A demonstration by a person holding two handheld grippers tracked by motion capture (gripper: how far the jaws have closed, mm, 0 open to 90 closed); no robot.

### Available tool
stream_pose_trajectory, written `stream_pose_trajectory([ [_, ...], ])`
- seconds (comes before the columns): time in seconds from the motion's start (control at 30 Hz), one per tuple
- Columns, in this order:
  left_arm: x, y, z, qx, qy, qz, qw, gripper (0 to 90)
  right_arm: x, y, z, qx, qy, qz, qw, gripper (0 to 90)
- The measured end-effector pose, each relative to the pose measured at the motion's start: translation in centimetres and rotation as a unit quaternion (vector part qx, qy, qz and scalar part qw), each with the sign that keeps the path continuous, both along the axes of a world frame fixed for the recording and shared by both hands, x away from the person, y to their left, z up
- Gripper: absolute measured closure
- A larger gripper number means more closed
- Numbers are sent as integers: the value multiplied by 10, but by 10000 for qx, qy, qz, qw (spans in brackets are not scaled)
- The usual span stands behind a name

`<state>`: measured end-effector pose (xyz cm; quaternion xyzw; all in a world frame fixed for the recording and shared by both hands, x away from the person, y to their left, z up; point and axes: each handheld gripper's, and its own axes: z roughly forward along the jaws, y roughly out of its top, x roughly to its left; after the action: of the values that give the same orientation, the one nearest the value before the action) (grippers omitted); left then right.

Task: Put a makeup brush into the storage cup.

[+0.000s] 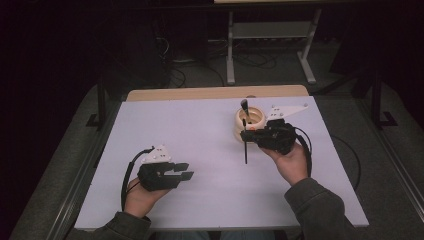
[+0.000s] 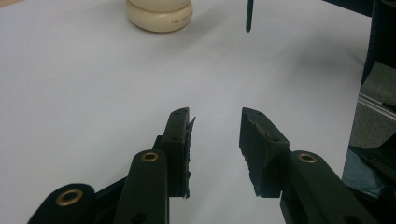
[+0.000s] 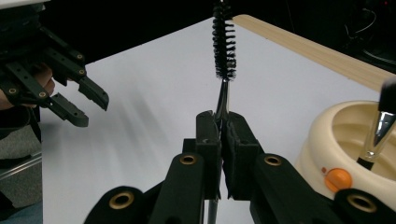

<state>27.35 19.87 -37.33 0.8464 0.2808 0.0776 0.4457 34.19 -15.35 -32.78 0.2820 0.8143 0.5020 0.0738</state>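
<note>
Right gripper [image 3: 223,125] jaws are clamped on the wire stem of a black bottle brush [image 3: 223,44], held just beside the cream round holder [image 1: 251,121] on the white table [image 1: 210,200], while the left gripper [image 2: 215,122], well apart, stands partly open and empty.

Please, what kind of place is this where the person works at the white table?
Probably a lab or workshop set up for recording. The white table stands on grey carpet in a dark room, loose cables lie on the floor behind it, and a metal frame stand stands there.
</note>
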Motion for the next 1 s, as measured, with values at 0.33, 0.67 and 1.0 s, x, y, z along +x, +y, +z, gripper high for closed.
stream_pose_trajectory([
  [0.33, -1, 6, 1, 59, -31, 19, 10000, 624, 12, -8, 13, 17, 32, -132, 9999, 848],
  [0.67, -1, 11, 1, 19, -56, 83, 9999, 612, 25, -11, 26, -68, 13, -248, 9997, 847],
  [1.0, -1, 11, 0, -30, -28, 71, 10000, 601, 42, -13, 41, -126, -40, -418, 9990, 847],
])
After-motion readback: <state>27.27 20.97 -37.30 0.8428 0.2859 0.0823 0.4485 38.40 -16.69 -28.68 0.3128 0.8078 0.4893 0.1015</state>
